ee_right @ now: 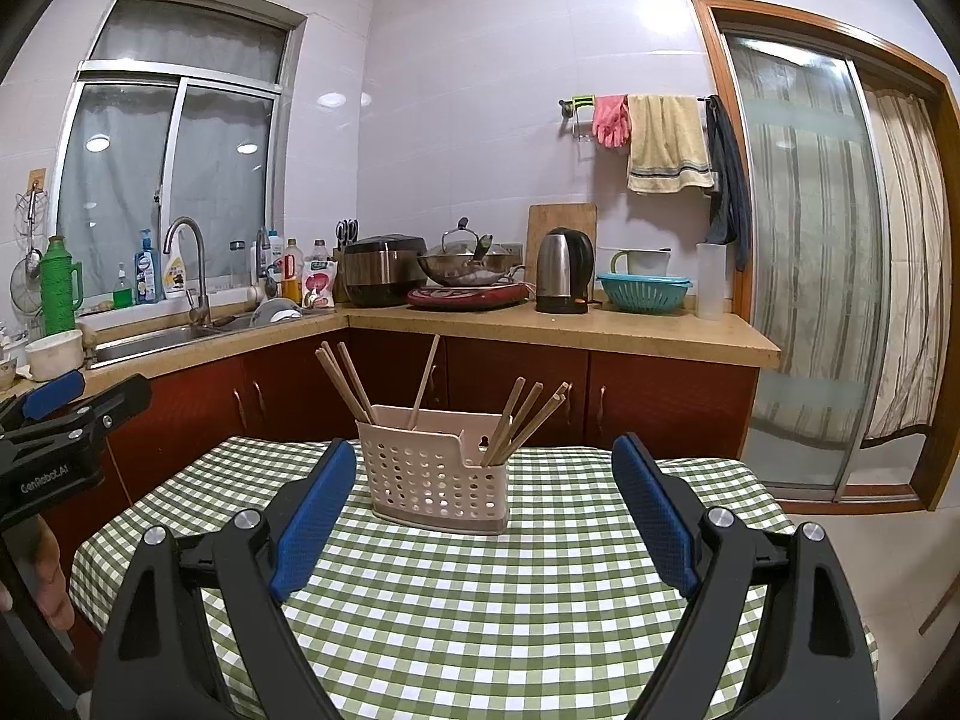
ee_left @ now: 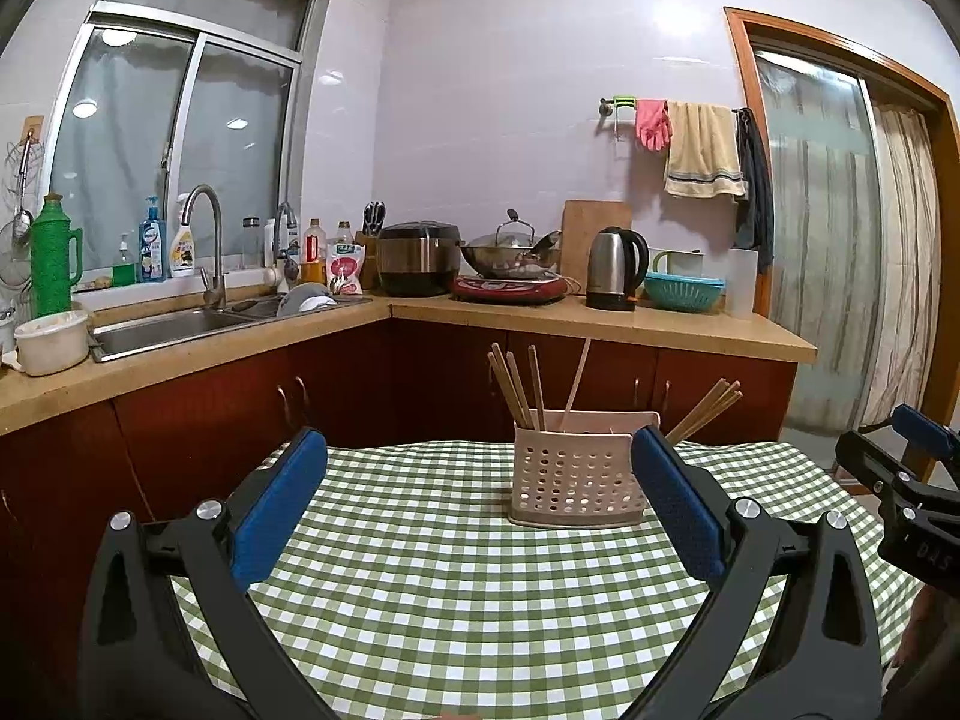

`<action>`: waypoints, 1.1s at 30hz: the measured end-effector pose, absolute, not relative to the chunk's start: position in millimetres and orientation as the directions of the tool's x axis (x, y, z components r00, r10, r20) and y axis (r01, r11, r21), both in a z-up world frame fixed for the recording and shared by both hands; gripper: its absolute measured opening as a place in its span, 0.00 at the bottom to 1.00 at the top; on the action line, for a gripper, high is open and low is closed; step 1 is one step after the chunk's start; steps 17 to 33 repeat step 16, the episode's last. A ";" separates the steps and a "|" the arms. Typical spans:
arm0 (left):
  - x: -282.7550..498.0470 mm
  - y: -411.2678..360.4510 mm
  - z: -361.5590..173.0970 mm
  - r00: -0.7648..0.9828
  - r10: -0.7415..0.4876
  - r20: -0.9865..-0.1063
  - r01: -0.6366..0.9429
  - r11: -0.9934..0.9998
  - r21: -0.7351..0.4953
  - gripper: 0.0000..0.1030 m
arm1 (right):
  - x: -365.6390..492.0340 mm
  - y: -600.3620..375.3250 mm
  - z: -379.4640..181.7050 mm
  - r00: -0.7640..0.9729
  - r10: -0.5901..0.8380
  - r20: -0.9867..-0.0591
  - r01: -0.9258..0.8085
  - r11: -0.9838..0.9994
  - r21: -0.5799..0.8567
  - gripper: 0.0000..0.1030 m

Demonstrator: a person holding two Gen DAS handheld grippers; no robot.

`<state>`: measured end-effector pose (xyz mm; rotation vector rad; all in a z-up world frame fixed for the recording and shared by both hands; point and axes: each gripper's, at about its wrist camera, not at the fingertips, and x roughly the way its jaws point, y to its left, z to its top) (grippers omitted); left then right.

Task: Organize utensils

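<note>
On a green checked table [ee_right: 540, 600], a utensil holder stands between two idle grippers.

Left gripper [ee_left: 480, 450] hovers with jaws spread wide, holding nothing; the perforated pink holder [ee_right: 435, 480], chopsticks [ee_right: 342, 378] leaning out of both its ends, sits mid-table; right gripper [ee_right: 483, 456] likewise gapes empty, well short of it.

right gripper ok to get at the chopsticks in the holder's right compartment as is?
Probably yes. The right gripper is open and empty, the chopsticks lean up out of the holder right ahead, and only bare tablecloth lies between.
</note>
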<state>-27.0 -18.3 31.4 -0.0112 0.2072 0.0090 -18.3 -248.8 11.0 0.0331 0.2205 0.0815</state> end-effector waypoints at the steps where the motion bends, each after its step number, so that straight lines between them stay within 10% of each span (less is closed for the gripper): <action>1: -26.2 -18.2 30.4 0.979 0.010 -0.204 -0.013 1.000 -0.015 0.96 | -17.6 -249.6 10.5 0.972 0.084 -0.219 -0.077 0.996 0.041 0.82; 33: 67.9 -14.6 -28.4 0.925 0.093 -0.369 -0.066 0.994 0.086 0.96 | 40.9 -338.8 -29.1 0.953 -0.001 -0.304 0.001 1.000 -0.001 0.83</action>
